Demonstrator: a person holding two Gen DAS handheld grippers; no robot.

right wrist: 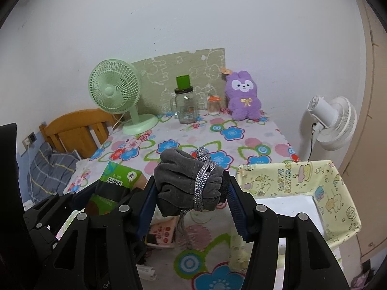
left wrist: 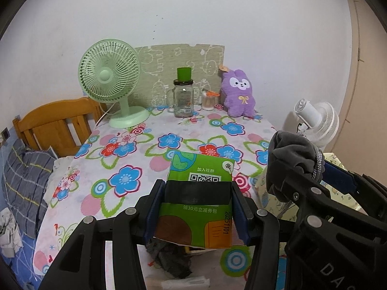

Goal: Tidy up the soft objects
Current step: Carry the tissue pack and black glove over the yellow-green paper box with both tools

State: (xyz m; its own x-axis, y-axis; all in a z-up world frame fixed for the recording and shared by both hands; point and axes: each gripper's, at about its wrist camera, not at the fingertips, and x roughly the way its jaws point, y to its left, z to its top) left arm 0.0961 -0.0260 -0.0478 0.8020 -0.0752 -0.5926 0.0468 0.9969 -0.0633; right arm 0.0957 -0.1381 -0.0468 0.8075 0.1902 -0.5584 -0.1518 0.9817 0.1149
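Left gripper [left wrist: 197, 207]: jaws clamped on a green packet [left wrist: 202, 181], blue pads pressing its two sides; a black band crosses the packet's middle.
Right gripper [right wrist: 191, 198]: jaws clamped on a grey velvet pouch [right wrist: 186, 183] wound round with a grey braided cord [right wrist: 203, 178], whose end hangs below.
Both loads: held above the near part of the table, the packet to the left of the pouch.
Table [left wrist: 135, 169]: covered by a flowered cloth.
Near right: a yellow cartoon-print box [right wrist: 333, 193], open-topped, just beside the table's right edge.
Far edge: green desk fan [left wrist: 108, 82] at left, glass jar [left wrist: 183, 99] with a green lid, then a purple plush rabbit [left wrist: 238, 94] at right.
Beyond the table, right: a white standing fan [right wrist: 331, 120].
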